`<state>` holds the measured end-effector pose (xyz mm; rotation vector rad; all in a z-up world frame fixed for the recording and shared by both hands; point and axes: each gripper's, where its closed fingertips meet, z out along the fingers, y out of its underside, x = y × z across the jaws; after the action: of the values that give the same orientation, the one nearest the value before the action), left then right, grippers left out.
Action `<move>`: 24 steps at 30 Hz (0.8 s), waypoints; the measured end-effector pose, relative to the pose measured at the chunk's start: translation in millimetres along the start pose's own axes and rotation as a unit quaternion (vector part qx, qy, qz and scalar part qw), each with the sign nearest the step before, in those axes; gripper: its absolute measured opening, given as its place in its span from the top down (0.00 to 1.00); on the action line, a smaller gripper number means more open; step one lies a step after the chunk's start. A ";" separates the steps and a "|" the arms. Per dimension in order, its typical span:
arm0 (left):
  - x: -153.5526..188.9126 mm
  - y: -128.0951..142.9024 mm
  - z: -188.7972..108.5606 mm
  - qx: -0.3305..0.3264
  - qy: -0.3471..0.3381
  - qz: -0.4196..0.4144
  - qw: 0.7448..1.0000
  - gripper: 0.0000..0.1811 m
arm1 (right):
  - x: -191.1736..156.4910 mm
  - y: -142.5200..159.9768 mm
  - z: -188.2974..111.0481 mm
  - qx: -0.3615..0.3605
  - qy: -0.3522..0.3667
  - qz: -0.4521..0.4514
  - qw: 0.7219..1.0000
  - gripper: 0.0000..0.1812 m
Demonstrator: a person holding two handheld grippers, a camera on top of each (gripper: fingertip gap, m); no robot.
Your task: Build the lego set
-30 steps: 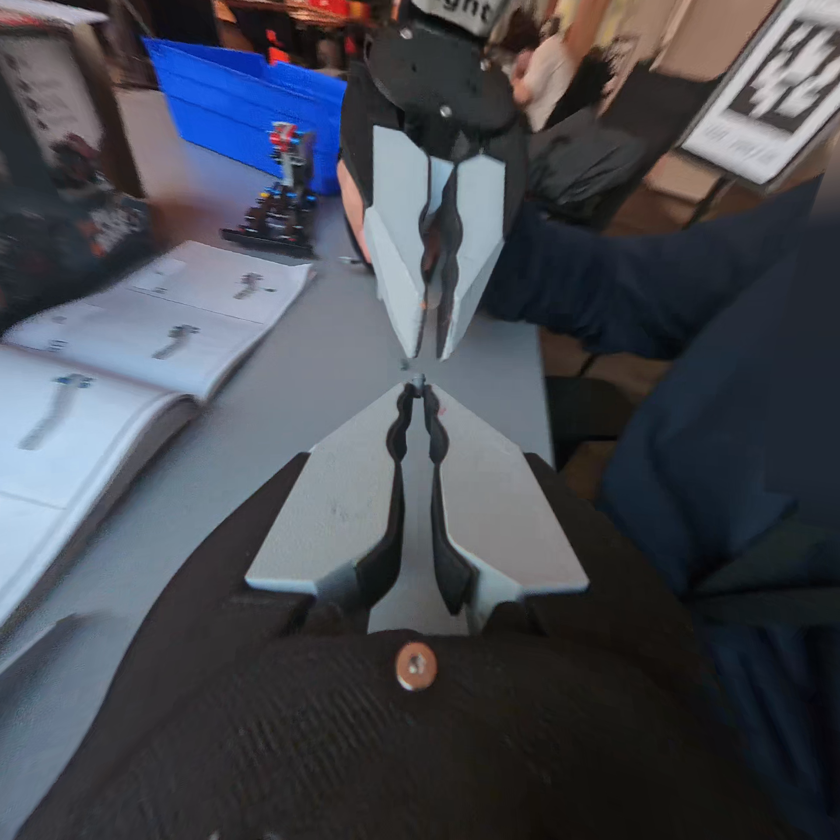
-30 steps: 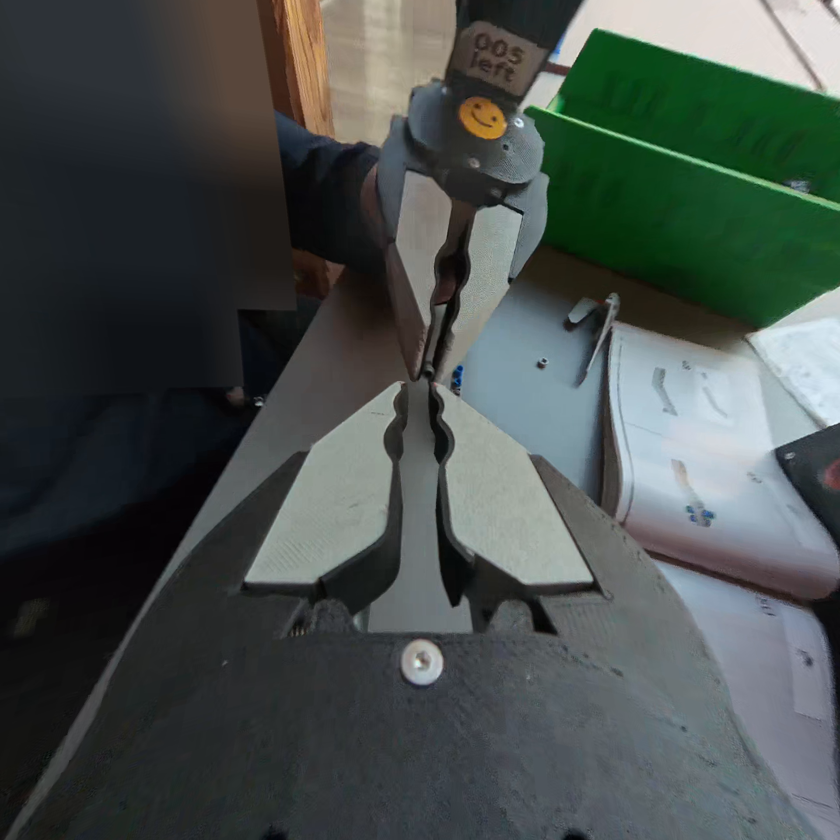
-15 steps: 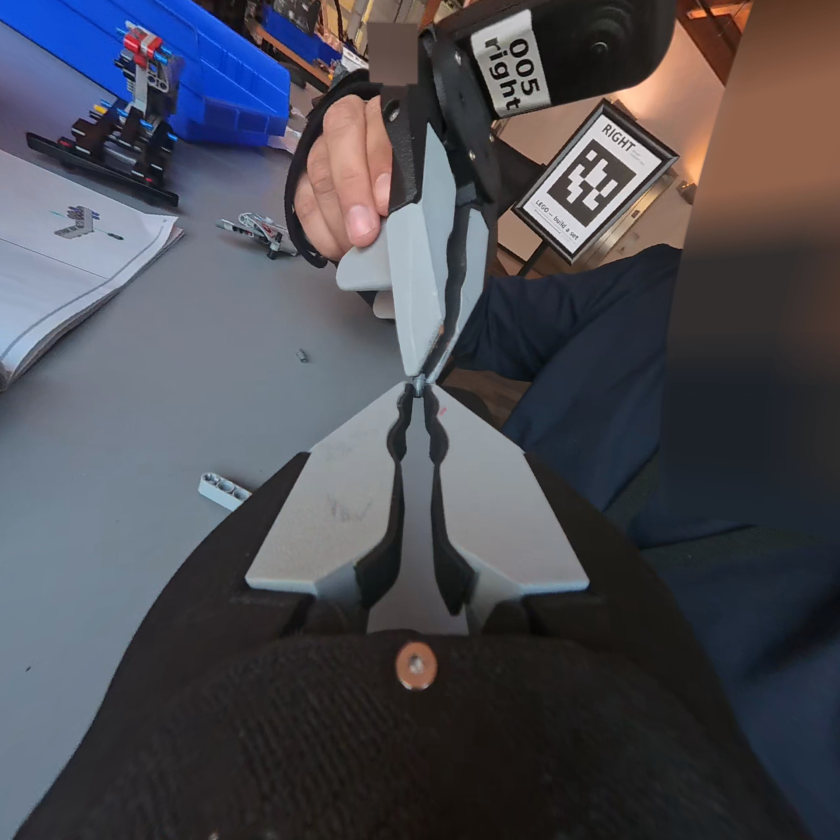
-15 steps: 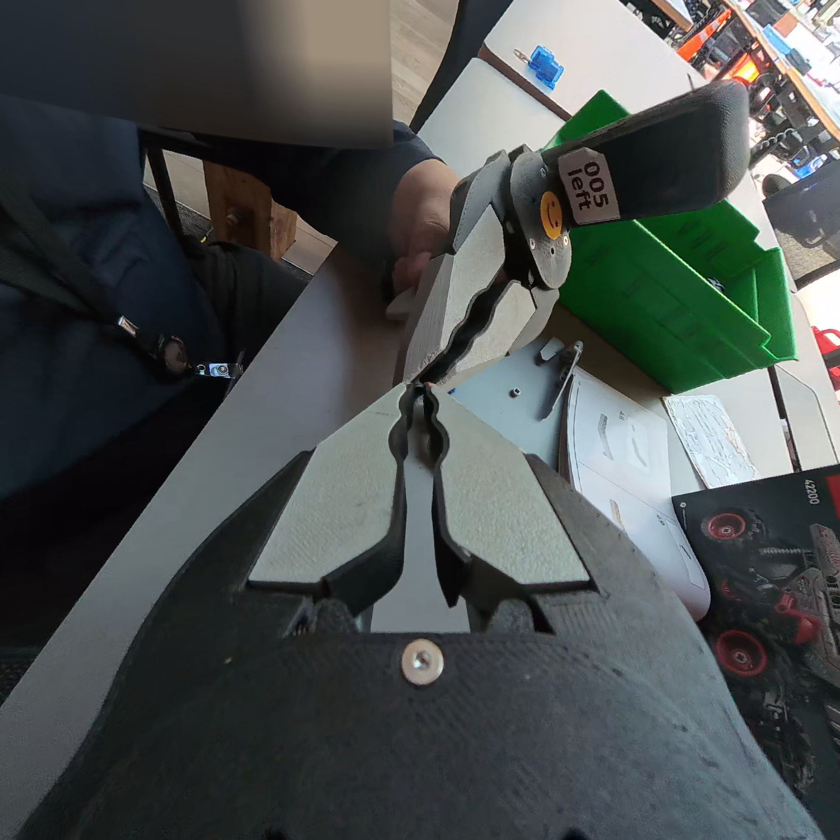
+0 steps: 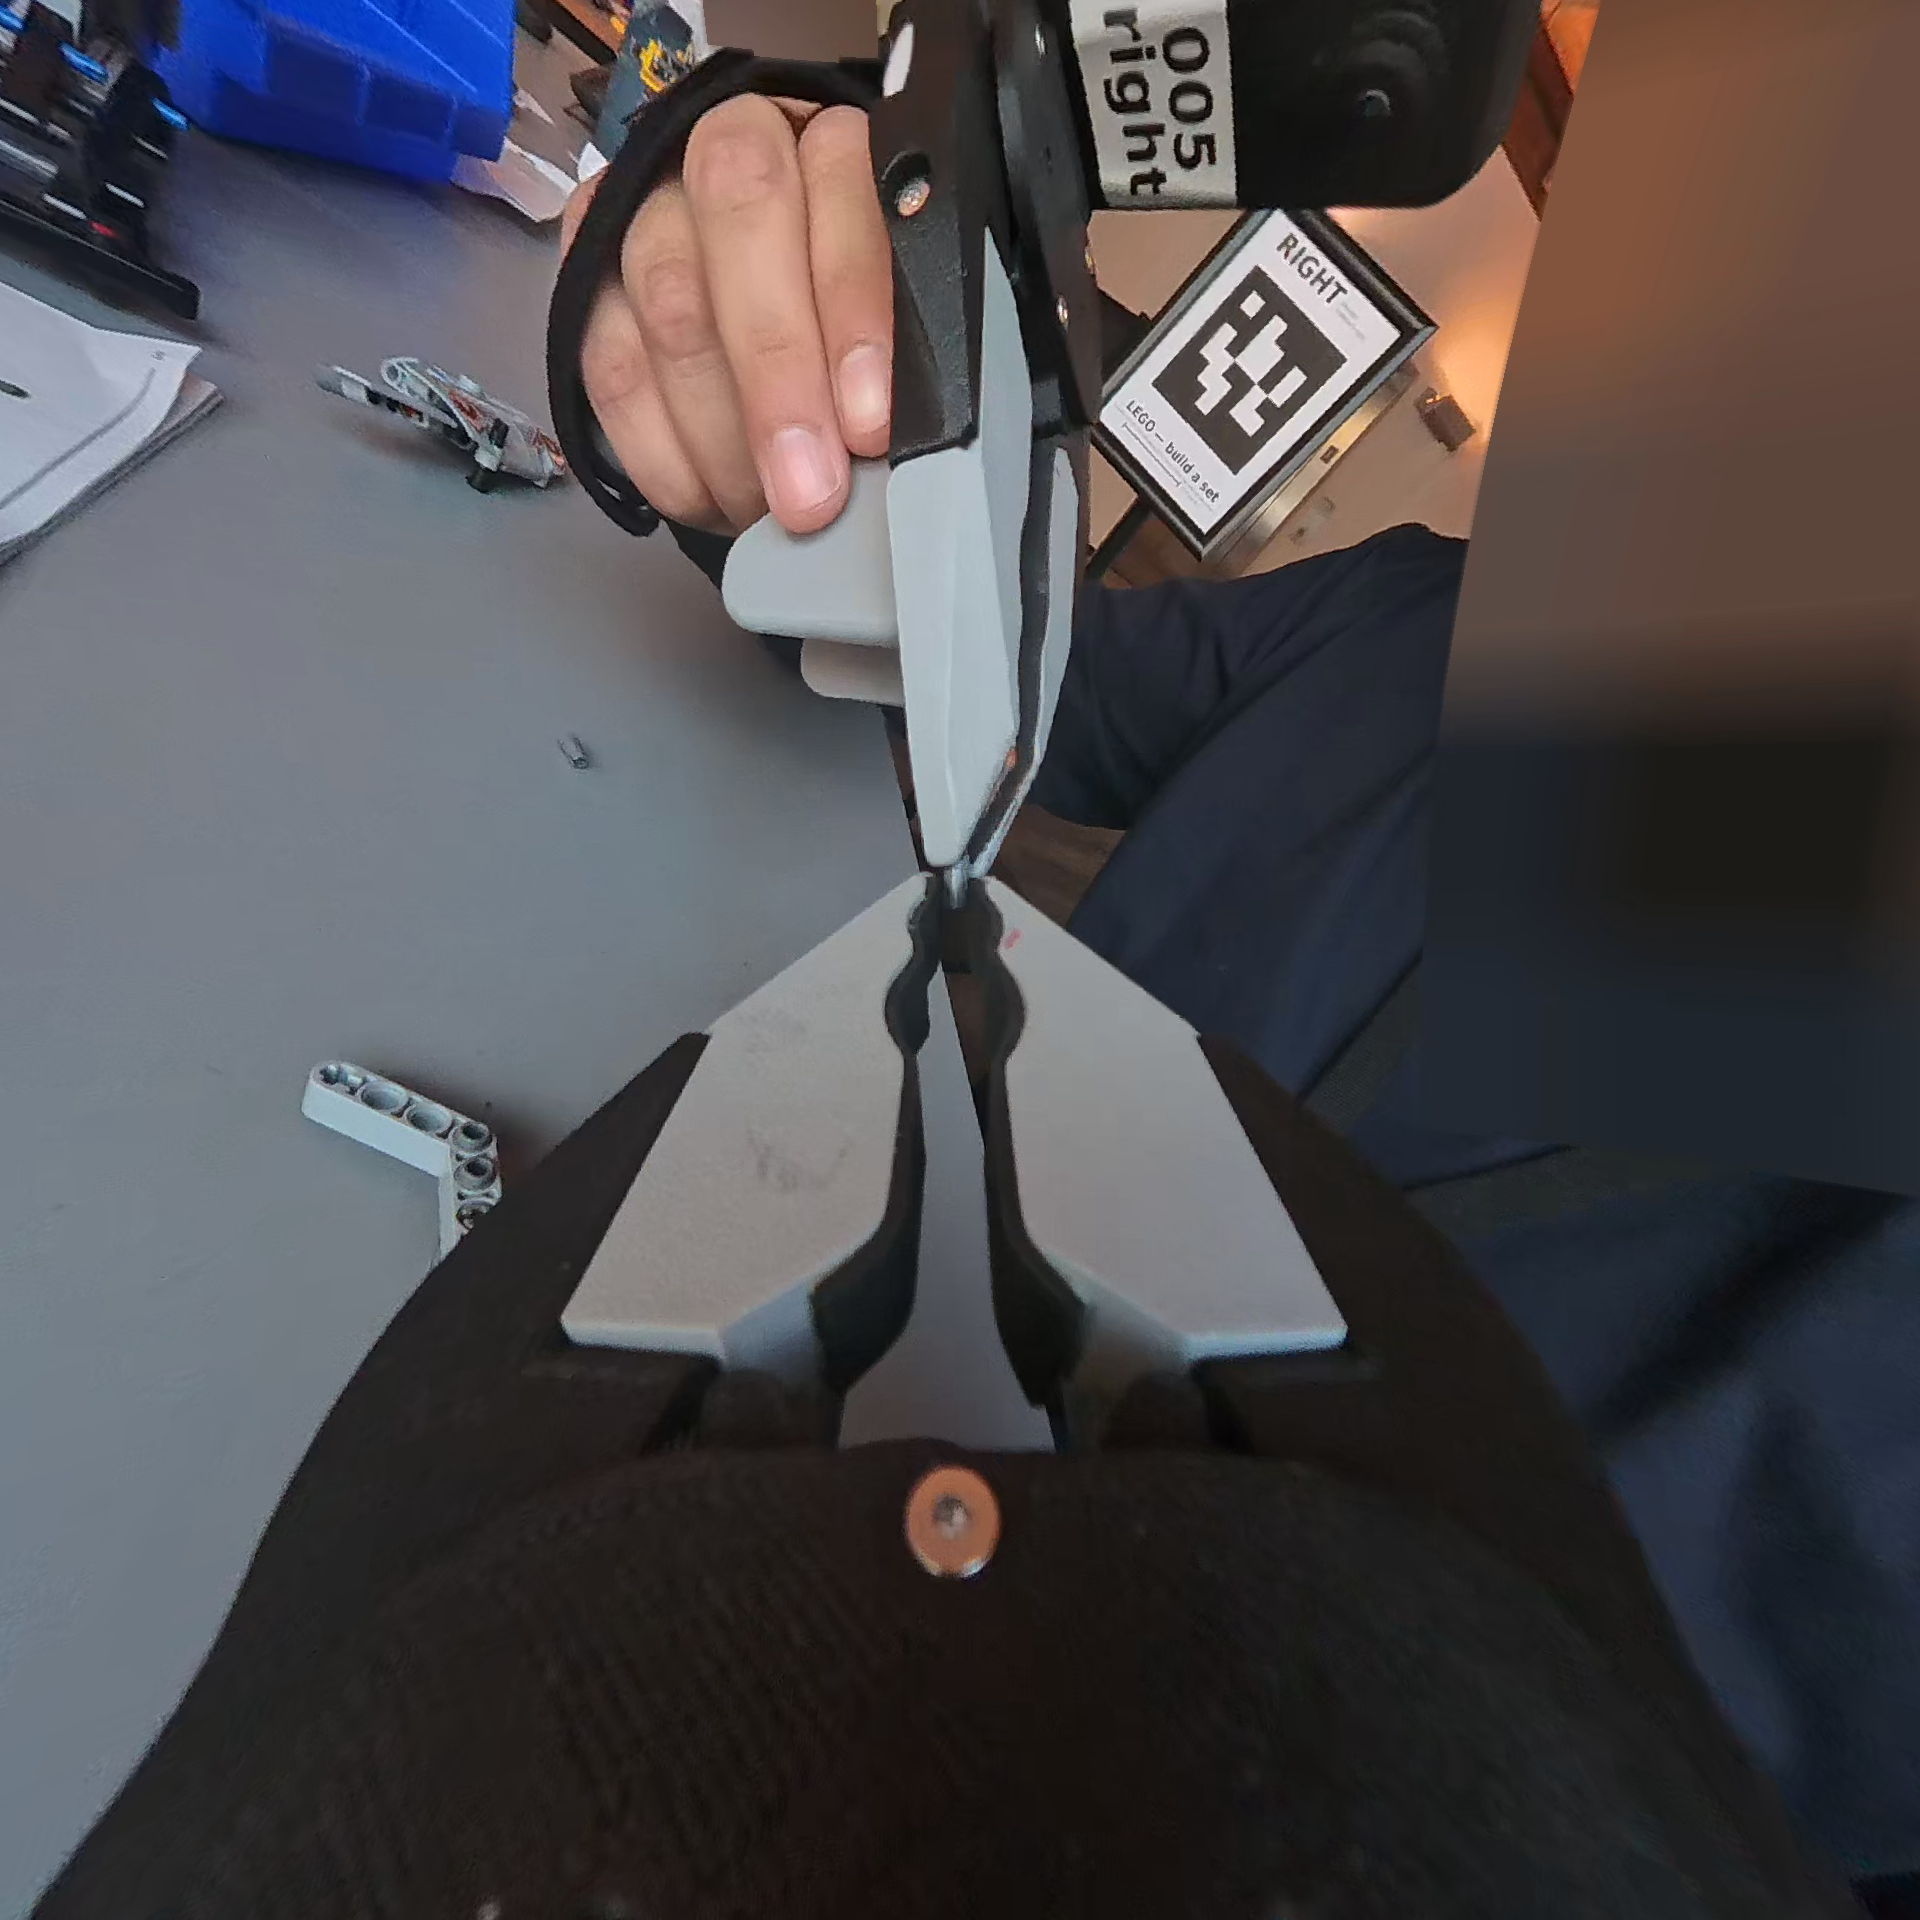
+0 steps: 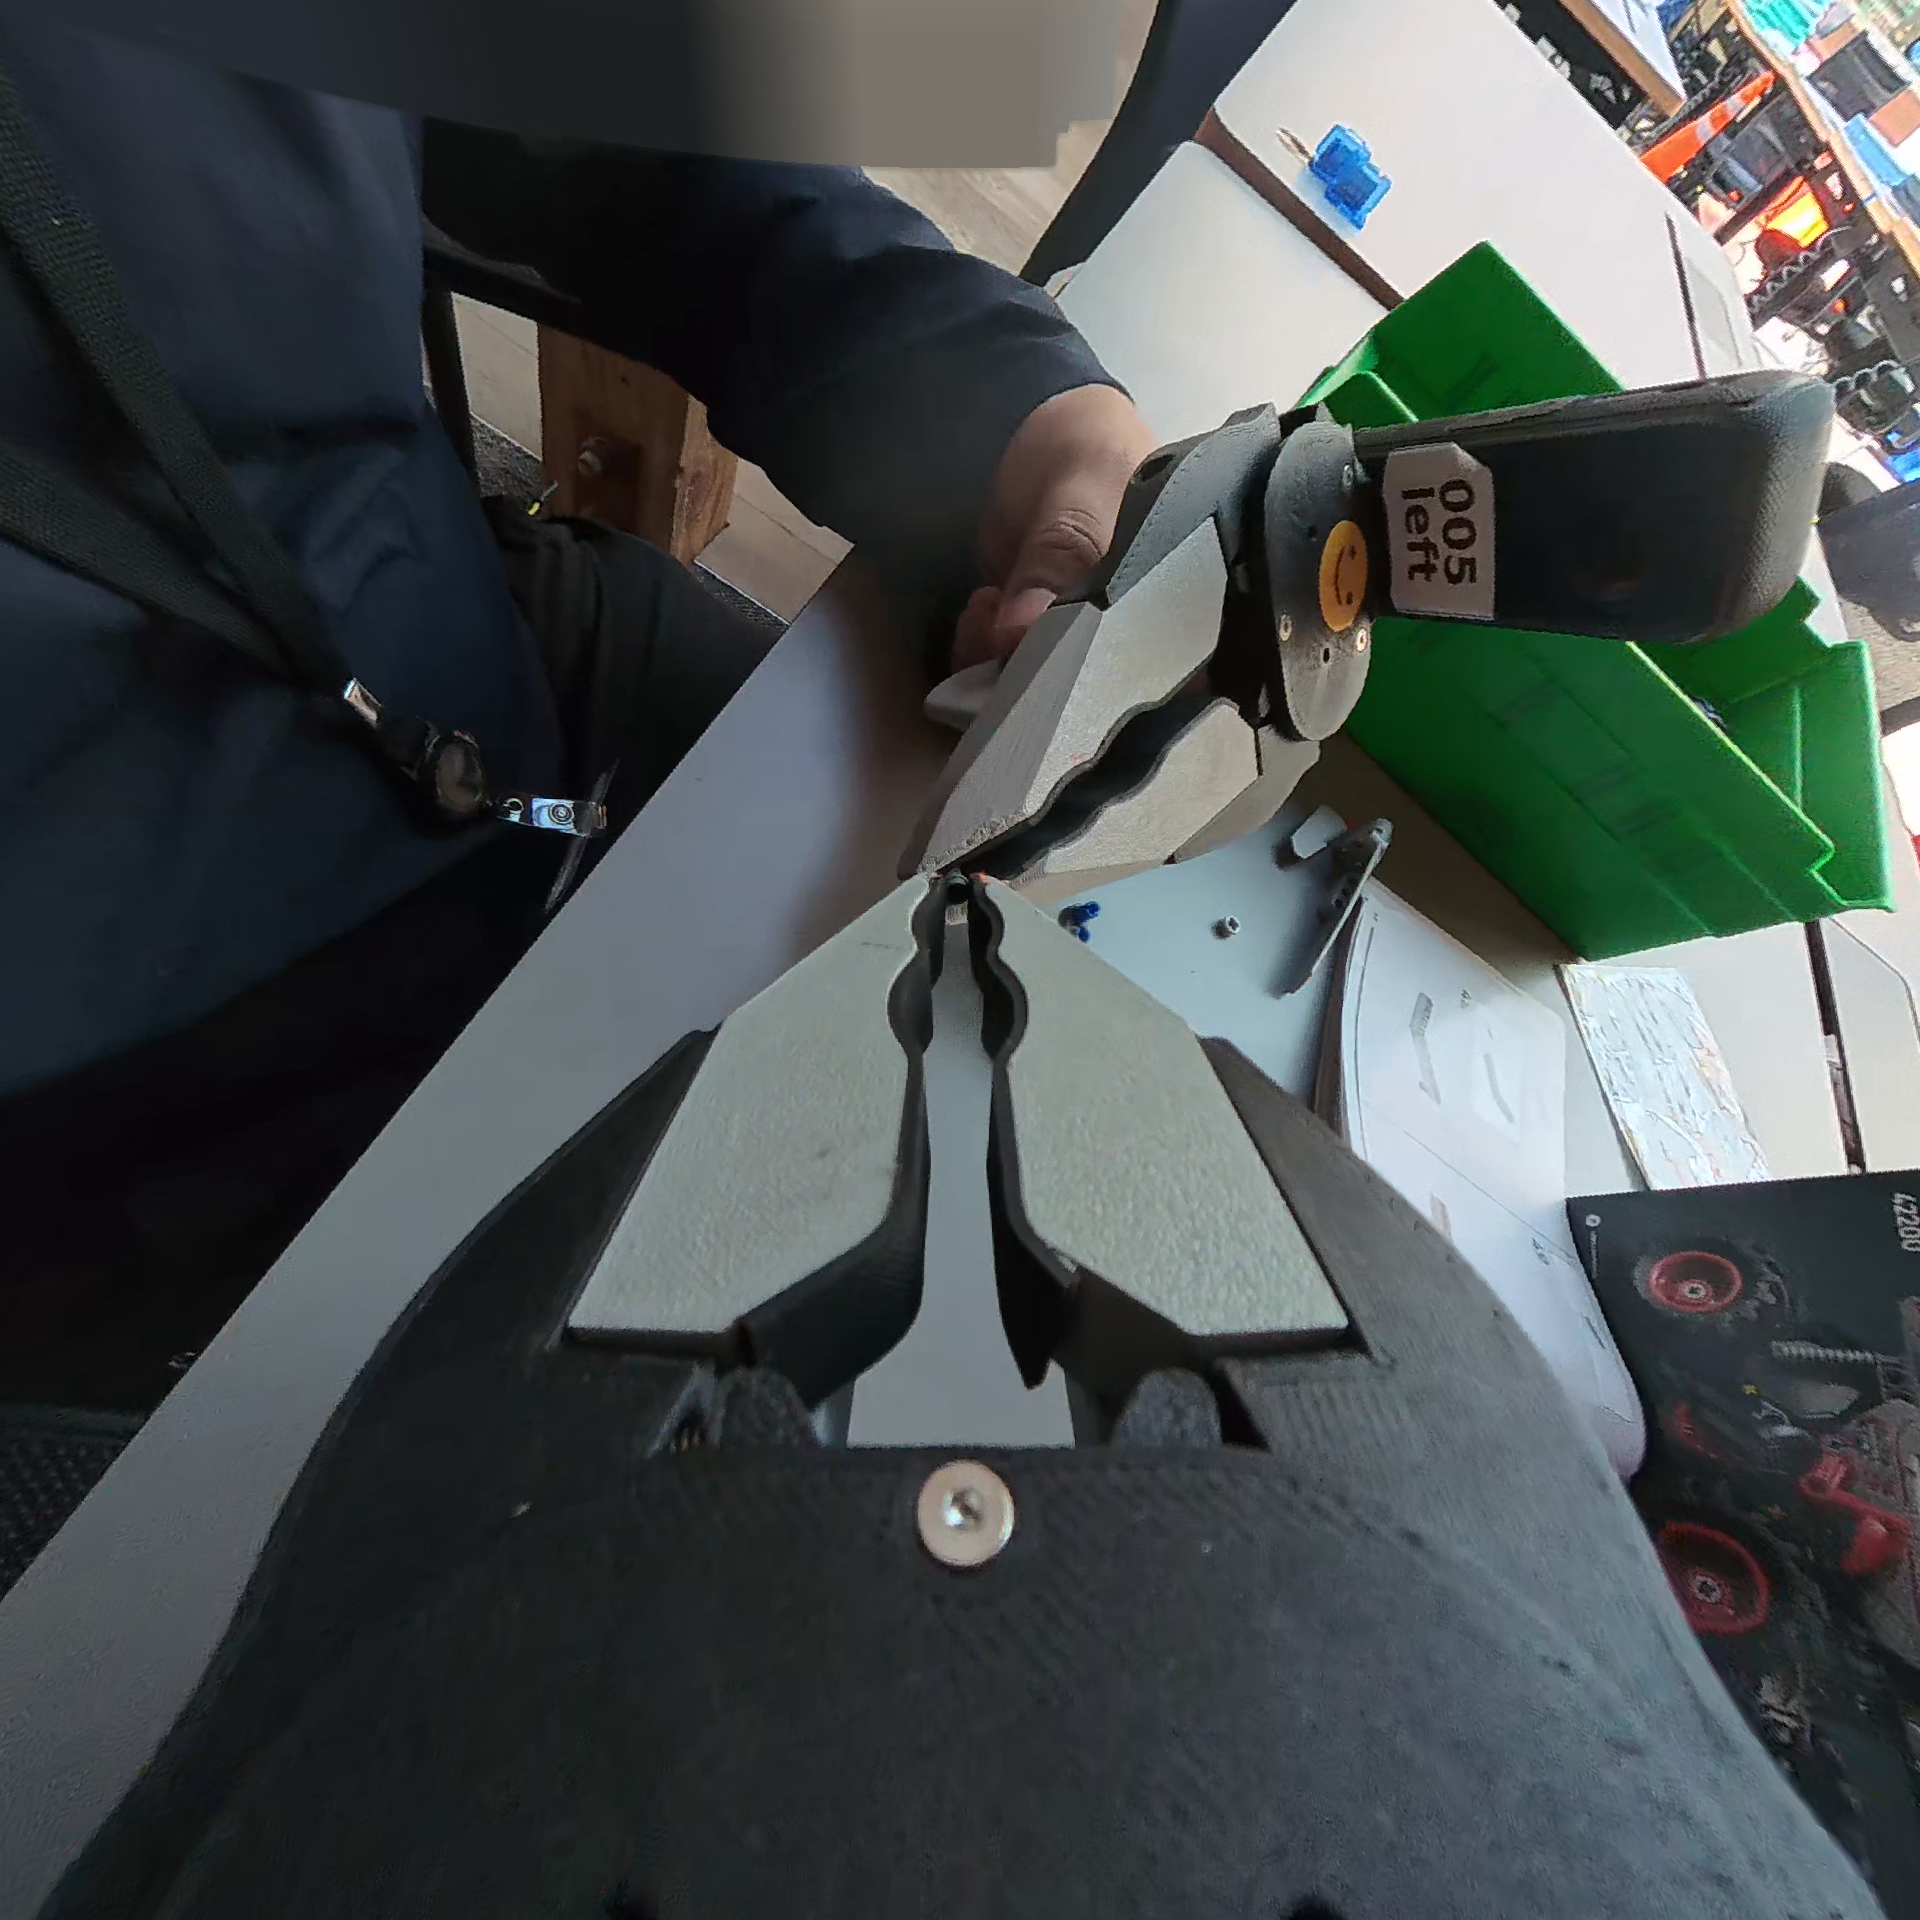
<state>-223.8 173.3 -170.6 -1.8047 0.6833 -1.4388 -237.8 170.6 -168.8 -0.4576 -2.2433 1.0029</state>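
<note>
My left gripper (image 5: 951, 896) is shut on a tiny grey pin (image 5: 954, 881) at its fingertips, above the grey table's near edge. My right gripper (image 5: 961, 854) comes down from above, held by a hand (image 5: 748, 312), and its closed tips touch that pin. In the right wrist view my right gripper (image 6: 956, 896) is shut with a tiny dark piece (image 6: 958, 883) at its tips. The left gripper (image 6: 940, 864) meets it there from the upper right. The pieces are too small to tell how they join.
A grey L-shaped beam (image 5: 410, 1127), a small sub-assembly (image 5: 447, 416) and a loose pin (image 5: 575, 750) lie on the table (image 5: 260, 779). Beyond are an instruction booklet (image 6: 1455, 1091), a blue bin (image 5: 343, 73), a green bin (image 6: 1621, 748) and the set's box (image 6: 1766, 1455). A person sits at the table edge. Only a small space, under 4 cm, lies between the two pairs of fingers.
Both grippers have rolled and tilted together while staying nose to nose. The small gap between their tips a second ago has closed, and they now touch at the tiny piece.
</note>
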 end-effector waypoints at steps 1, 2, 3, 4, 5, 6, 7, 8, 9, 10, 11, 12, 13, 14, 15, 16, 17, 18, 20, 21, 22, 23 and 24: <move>0.5 0.3 0.2 -0.001 0.002 0.000 1.000 1.00 | -0.5 -0.4 0.2 0.002 -0.004 0.004 1.000 1.00; 1.6 0.5 0.3 -0.001 0.005 -0.002 1.000 1.00 | -1.0 -1.1 0.3 0.006 -0.006 0.008 1.000 1.00; 2.3 0.5 0.4 -0.002 0.008 -0.004 1.000 1.00 | -1.2 -2.1 0.3 0.010 -0.008 0.010 1.000 1.00; 3.1 0.7 0.5 -0.002 0.012 -0.006 1.000 1.00 | -1.5 -2.8 0.4 0.014 -0.010 0.012 1.000 1.00; 3.7 1.2 0.7 -0.003 0.016 -0.009 1.000 1.00 | -2.1 -3.3 0.5 0.015 -0.012 0.012 1.000 1.00; 4.1 1.8 1.0 -0.004 0.019 -0.012 1.000 1.00 | -2.6 -3.4 0.8 0.016 -0.012 0.008 1.000 1.00; 4.7 2.6 1.2 -0.005 0.023 -0.015 1.000 1.00 | -3.2 -3.7 1.0 0.016 -0.010 0.002 1.000 1.00; 4.8 3.0 1.2 -0.006 0.025 -0.016 1.000 1.00 | -3.6 -3.9 1.3 0.016 -0.007 -0.006 1.000 1.00; 4.8 3.4 1.2 -0.006 0.025 -0.017 1.000 1.00 | -3.9 -3.6 1.4 0.016 -0.004 -0.011 1.000 1.00; 5.3 4.3 1.5 -0.008 0.028 -0.017 0.999 1.00 | -4.5 -3.5 1.6 0.016 -0.004 -0.014 1.000 0.99; 6.7 5.4 2.2 -0.012 0.032 -0.017 0.999 1.00 | -6.0 -3.1 2.1 0.016 -0.008 -0.014 1.000 0.98; 7.0 7.2 3.3 -0.018 0.032 -0.017 0.999 1.00 | -8.4 -2.2 2.9 0.014 -0.015 -0.013 1.000 0.99; 7.0 9.4 4.4 -0.024 0.031 -0.016 0.999 0.99 | -10.7 -1.3 3.7 0.011 -0.022 -0.013 1.000 0.99; 6.5 10.6 5.0 -0.028 0.030 -0.016 0.999 1.00 | -12.1 -0.6 4.2 0.009 -0.025 -0.015 1.000 0.99; 6.9 9.7 4.4 -0.024 0.032 -0.017 0.999 1.00 | -11.8 -0.8 4.3 0.007 -0.023 -0.016 1.000 0.99; 7.5 7.8 3.3 -0.017 0.036 -0.021 0.999 1.00 | -10.5 -1.9 3.7 0.009 -0.019 -0.016 1.000 0.99; 7.4 6.7 2.7 -0.013 0.037 -0.023 0.999 1.00 | -9.4 -2.4 3.2 0.011 -0.016 -0.015 1.000 0.99; 6.6 6.8 2.7 -0.013 0.036 -0.025 0.999 1.00 | -8.8 -2.0 3.1 0.011 -0.015 -0.015 1.000 0.99; 6.3 8.1 3.1 -0.017 0.038 -0.027 0.999 0.99 | -8.8 -1.2 3.7 0.010 -0.016 -0.013 1.000 0.98; 6.8 8.3 3.4 -0.017 0.040 -0.028 0.999 1.00 | -9.3 -1.5 3.7 0.011 -0.017 -0.013 1.000 0.99; 7.6 8.4 3.7 -0.018 0.043 -0.029 0.999 1.00 | -10.2 -2.2 3.5 0.013 -0.019 -0.015 1.000 0.99; 8.5 8.6 4.0 -0.019 0.046 -0.028 0.998 1.00 | -11.1 -2.8 3.4 0.014 -0.020 -0.019 1.000 0.99; 9.5 9.1 4.3 -0.020 0.049 -0.028 0.998 1.00 | -12.0 -3.5 3.4 0.015 -0.020 -0.021 0.999 0.99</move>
<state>-217.1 161.4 -172.8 -1.8058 0.7199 -1.5683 -231.5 160.0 -172.7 -0.3772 -2.2607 1.0316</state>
